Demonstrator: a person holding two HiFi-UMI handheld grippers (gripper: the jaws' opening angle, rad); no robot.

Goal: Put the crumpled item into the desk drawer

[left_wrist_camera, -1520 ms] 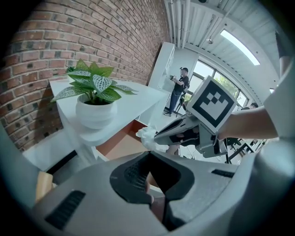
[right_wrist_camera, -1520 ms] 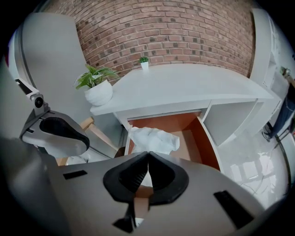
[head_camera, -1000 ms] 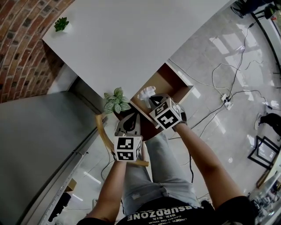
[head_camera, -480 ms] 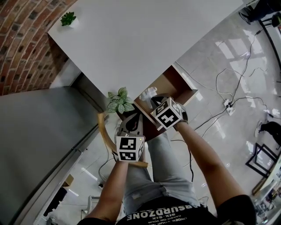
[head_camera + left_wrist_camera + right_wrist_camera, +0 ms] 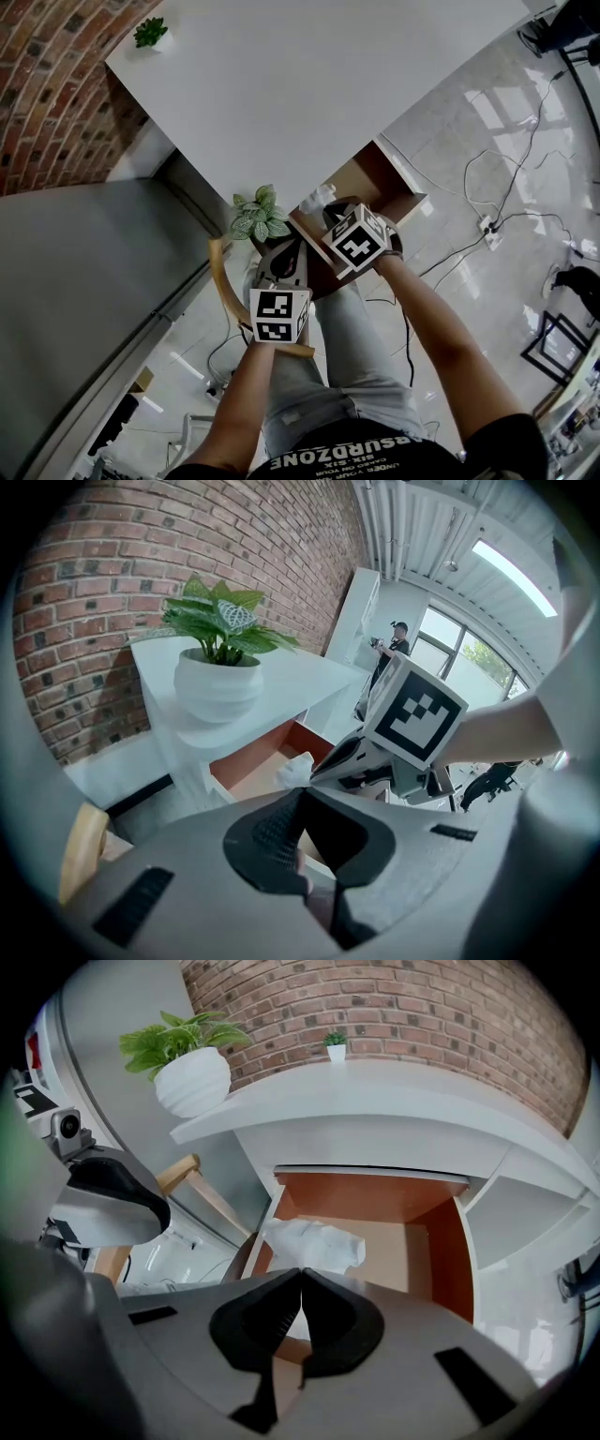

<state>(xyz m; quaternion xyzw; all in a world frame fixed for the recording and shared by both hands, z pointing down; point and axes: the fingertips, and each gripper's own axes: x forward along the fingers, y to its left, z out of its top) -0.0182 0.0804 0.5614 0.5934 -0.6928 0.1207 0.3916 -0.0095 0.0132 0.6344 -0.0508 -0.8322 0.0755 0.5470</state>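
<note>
Currently both grippers are clenched: right gripper tips meet just before the crumpled item lying in the open desk drawer; left gripper holds nothing.

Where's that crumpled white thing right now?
In the right gripper view, the crumpled item is at the open drawer's left front corner, just past the right gripper's tips, below the potted plant.

A red brick wall backs the white worktop, pale glossy floor tiles carry loose cables, and a ceiling strip light glows above tall windows.
</note>
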